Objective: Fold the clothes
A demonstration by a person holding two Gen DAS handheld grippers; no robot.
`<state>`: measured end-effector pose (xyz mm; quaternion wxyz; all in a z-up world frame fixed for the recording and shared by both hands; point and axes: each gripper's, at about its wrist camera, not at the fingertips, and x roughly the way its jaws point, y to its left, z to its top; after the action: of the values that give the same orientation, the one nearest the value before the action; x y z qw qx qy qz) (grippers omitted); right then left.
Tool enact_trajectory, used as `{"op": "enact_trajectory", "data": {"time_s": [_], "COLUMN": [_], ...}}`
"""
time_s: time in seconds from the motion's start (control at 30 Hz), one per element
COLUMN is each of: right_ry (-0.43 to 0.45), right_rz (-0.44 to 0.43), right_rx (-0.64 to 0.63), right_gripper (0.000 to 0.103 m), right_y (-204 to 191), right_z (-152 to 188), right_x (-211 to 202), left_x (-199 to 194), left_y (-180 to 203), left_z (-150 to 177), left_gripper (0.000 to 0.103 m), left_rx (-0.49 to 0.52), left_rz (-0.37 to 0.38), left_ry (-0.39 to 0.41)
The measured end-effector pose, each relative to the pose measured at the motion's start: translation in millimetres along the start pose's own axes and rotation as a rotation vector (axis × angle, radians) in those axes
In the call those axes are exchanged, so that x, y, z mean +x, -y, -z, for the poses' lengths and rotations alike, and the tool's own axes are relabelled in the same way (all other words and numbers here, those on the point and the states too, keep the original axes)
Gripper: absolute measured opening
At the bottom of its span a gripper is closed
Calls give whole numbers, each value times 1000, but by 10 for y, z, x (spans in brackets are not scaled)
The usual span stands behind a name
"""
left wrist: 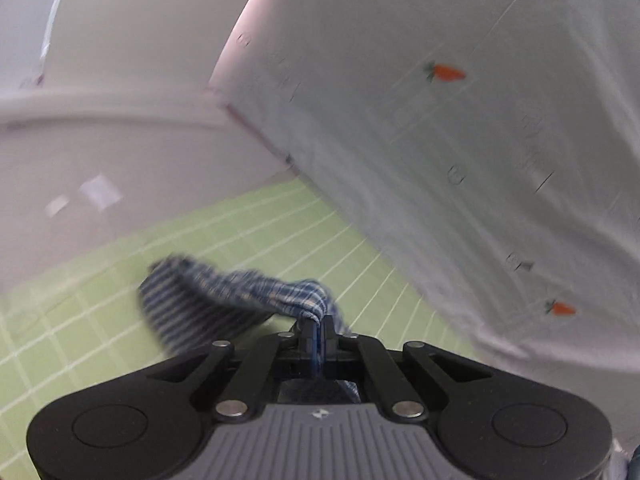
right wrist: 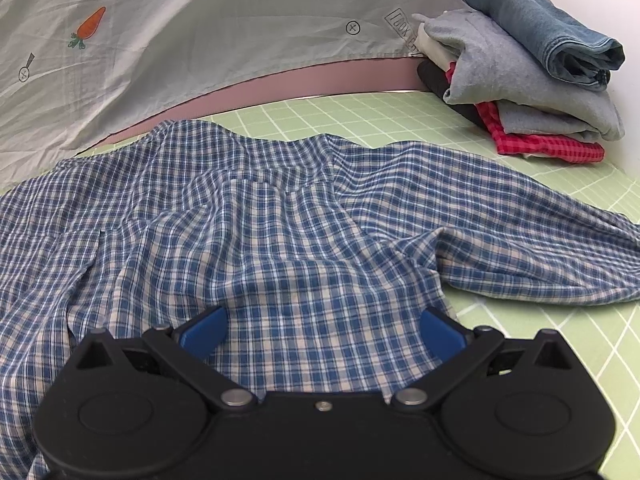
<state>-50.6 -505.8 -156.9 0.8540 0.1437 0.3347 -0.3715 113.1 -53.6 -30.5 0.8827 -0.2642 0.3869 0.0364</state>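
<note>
Left claw (left wrist: 317,326), pinched plaid shirt (left wrist: 224,292)

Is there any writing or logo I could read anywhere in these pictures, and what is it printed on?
Boxed print on the white sheet, beside the clothes pile: partly hidden, roughly "LOOK", unsure.
Small emblem on the left gripper housing: a logo, no letters.
Faint marks on the sheet in the left view: blurred, unreadable.

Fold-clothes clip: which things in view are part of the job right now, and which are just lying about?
In the job:
- blue plaid shirt
- left tool, shut on its fabric
- right tool, open over it

Lying about:
- folded clothes stack
- carrot-print sheet
- green grid mat
</note>
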Motion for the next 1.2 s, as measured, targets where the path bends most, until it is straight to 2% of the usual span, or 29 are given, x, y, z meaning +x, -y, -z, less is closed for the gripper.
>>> {"op": "enact_trajectory", "data": {"time_s": [0.07, 0.1, 0.17, 0.2, 0.27, 0.33, 0.4, 0.43, 0.5, 0.67, 0.83, 1.07, 1.13, 1.17, 1.2], "right_ry": [3, 4, 4, 4, 4, 3, 3, 4, 4, 6, 11, 8, 11, 13, 13], "right_rz": [1, 1, 2, 2, 2, 2, 1, 1, 1, 1, 0, 0, 0, -1, -1], "right_rx": [0, 0, 0, 0, 0, 0, -1, -1, -1, -1, -3, -3, -4, -4, -3], "right_gripper": [103, 103, 103, 103, 103, 103, 103, 103, 103, 103, 103, 103, 103, 103, 103], "right_y": [-1, -8, -20, -21, -20, -18, -17, -16, -12, -7, -3, -7, -3, -1, 0], "right_z": [1, 3, 7, 6, 5, 4, 4, 6, 4, 6, 12, 8, 10, 11, 11], "right_x": [3, -1, -7, -10, -11, -12, -15, -17, -13, -4, -2, -5, -5, -5, -4], "left_x": [158, 231, 309, 316, 263, 204, 154, 132, 112, 314, 640, 934, 963, 961, 940], "left_y": [-213, -339, -522, -581, -563, -506, -484, -507, -557, -686, -665, -548, -542, -532, -514], "left_z": [294, 427, 593, 630, 580, 488, 407, 370, 292, -7, -288, -383, -413, -438, -472], "left_gripper": [1, 1, 3, 4, 6, 13, 26, 30, 45, 53, 63, 61, 29, 5, 6], "left_rx": [-21, -48, -121, -149, -136, -82, -45, -49, -65, -119, -141, -127, -129, -121, -104], "left_rz": [-113, -138, -149, -146, -135, -122, -109, -110, -114, -122, -99, -179, -187, -183, -171], "left_ry": [-132, -195, -279, -296, -262, -213, -169, -150, -114, -82, -109, -121, -120, -111, -93]}}
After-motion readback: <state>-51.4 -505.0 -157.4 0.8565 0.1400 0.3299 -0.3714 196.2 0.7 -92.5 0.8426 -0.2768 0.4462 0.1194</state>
